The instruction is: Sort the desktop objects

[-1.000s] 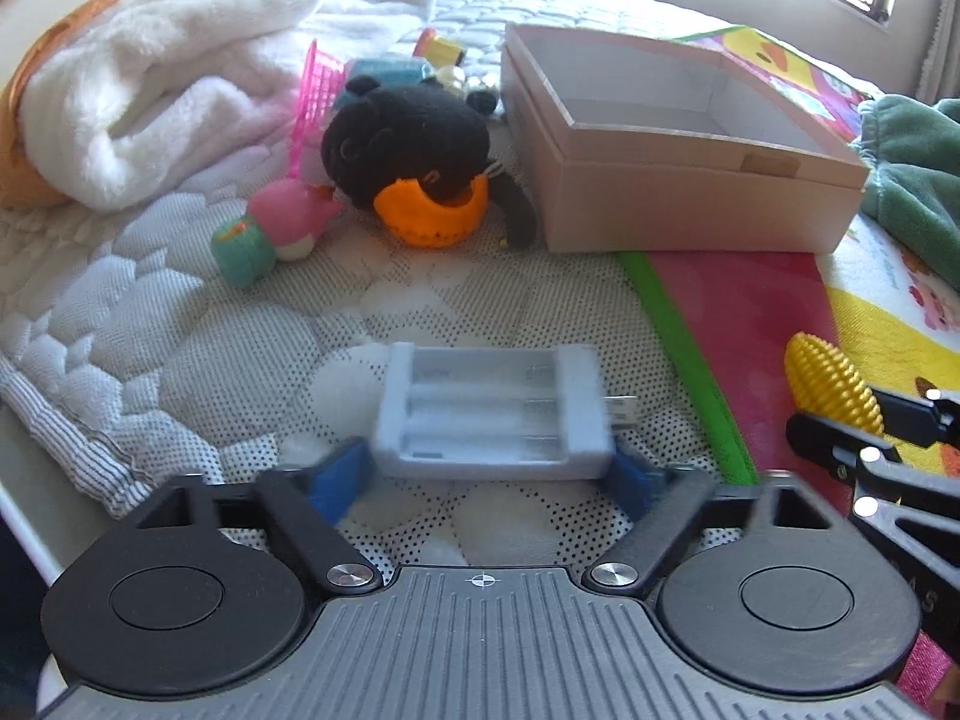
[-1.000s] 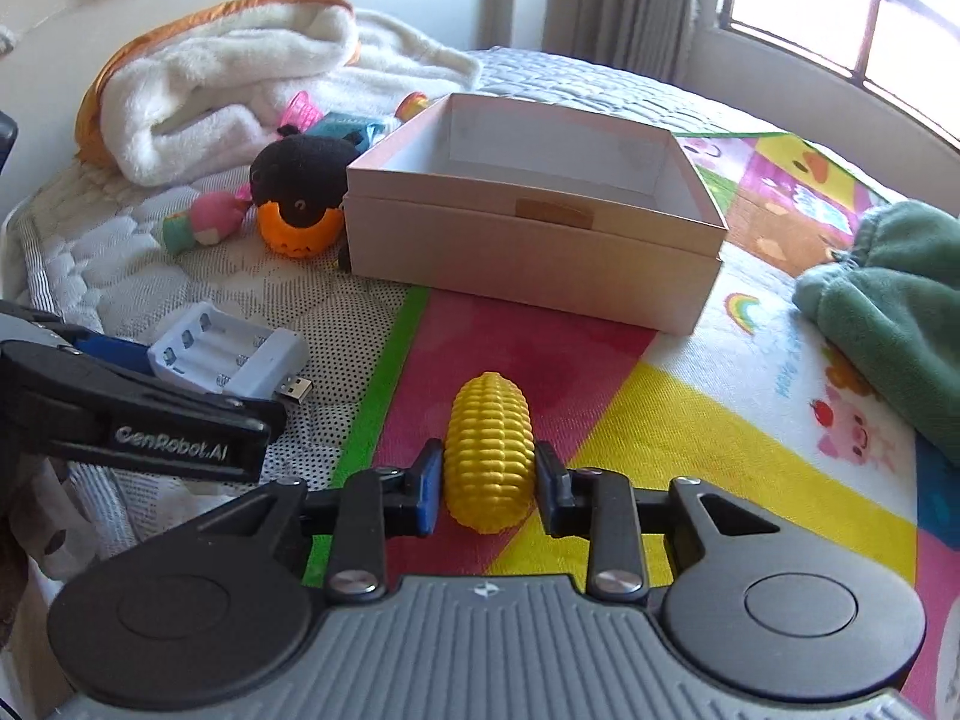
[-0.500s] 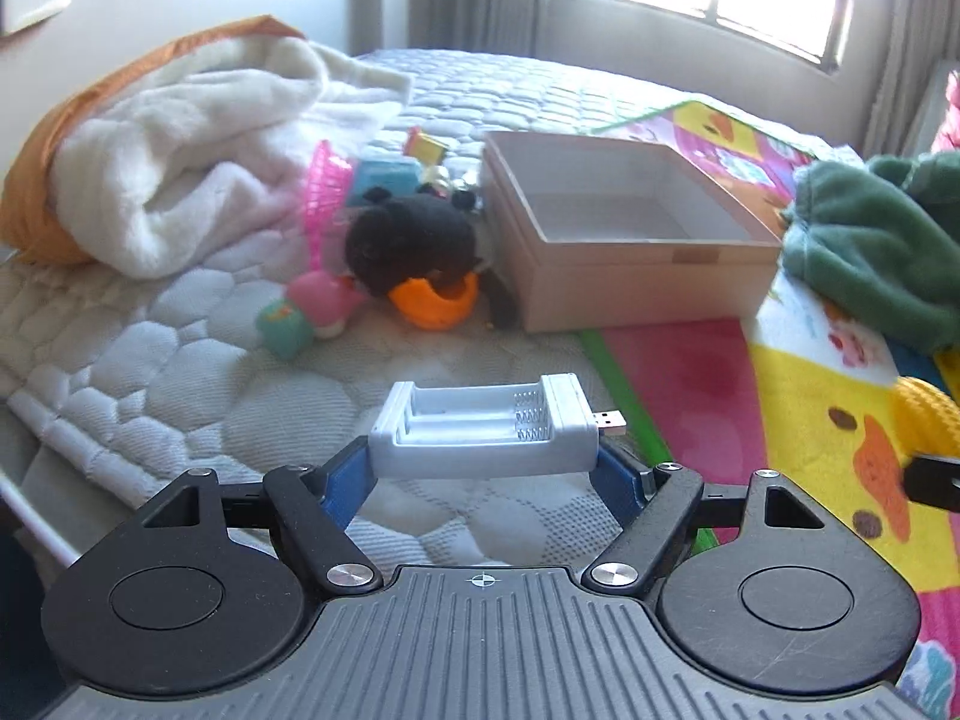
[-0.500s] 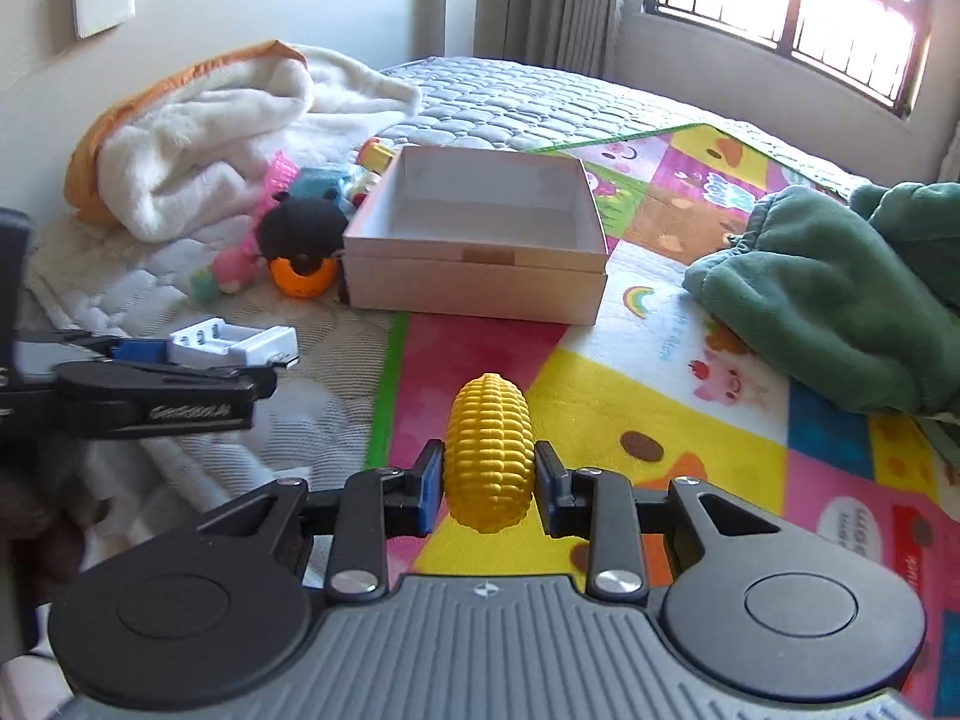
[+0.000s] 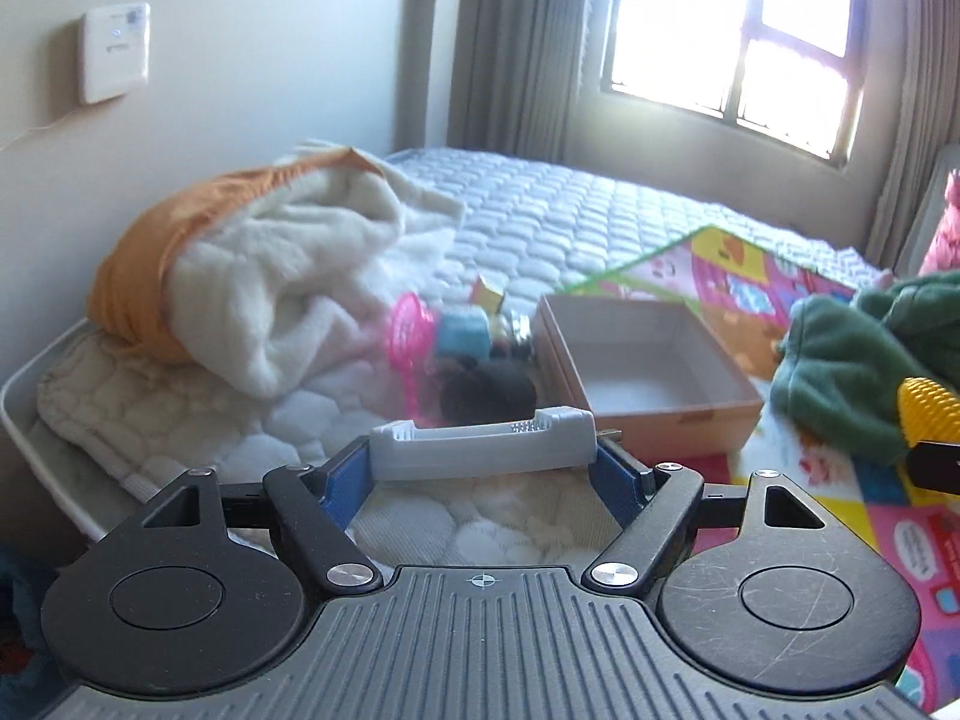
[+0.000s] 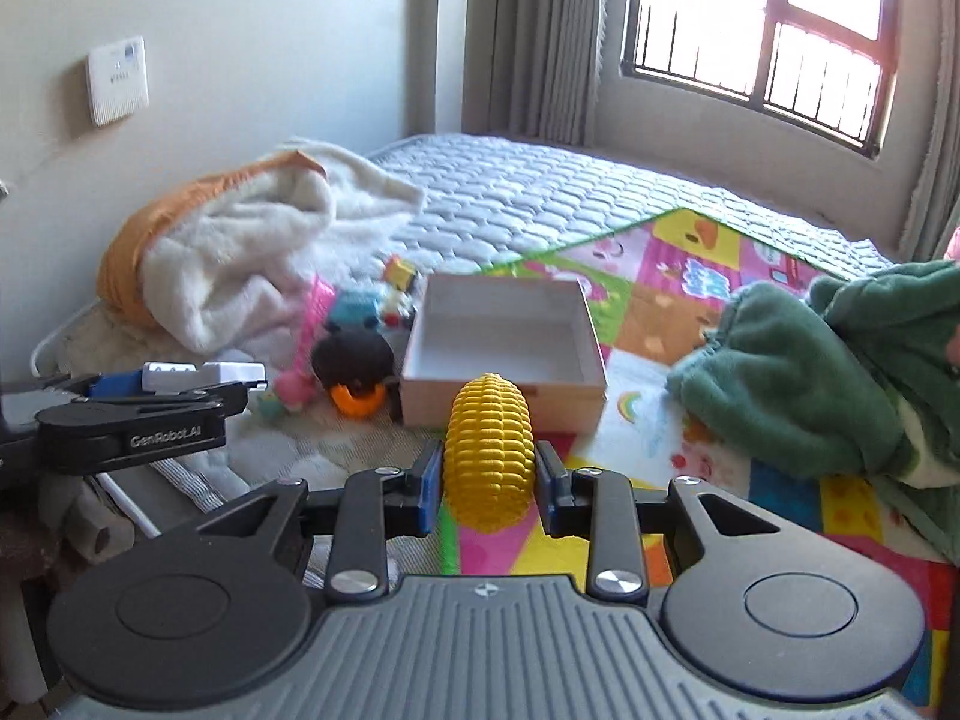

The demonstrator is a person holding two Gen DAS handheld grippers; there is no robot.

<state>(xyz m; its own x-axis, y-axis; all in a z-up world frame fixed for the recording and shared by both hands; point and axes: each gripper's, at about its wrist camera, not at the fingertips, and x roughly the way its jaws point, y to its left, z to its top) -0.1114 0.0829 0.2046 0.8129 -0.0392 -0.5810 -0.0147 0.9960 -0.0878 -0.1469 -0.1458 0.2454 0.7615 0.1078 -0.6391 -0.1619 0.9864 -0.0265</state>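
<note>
Now, mid-frame in the left wrist view: white battery charger [image 5: 483, 443] clamped lengthwise between my left gripper [image 5: 483, 468], blue pads pressed on both its ends, clear of the mattress [image 5: 540, 216]. Right wrist view, lower centre: yellow toy corn [image 6: 489, 456] pinched at its sides in my right gripper [image 6: 489, 477], jaws narrow. Open cardboard box [image 6: 504, 354] just above the corn in frame, empty, on the edge of the coloured play mat [image 6: 690, 276]. Left of the box: black plush [image 6: 354, 354] with an orange part, a pink toy [image 6: 291, 387], other small toys too blurred to name. White blanket [image 6: 240, 264] upper left; green fleece [image 6: 840, 372] at right.
</note>
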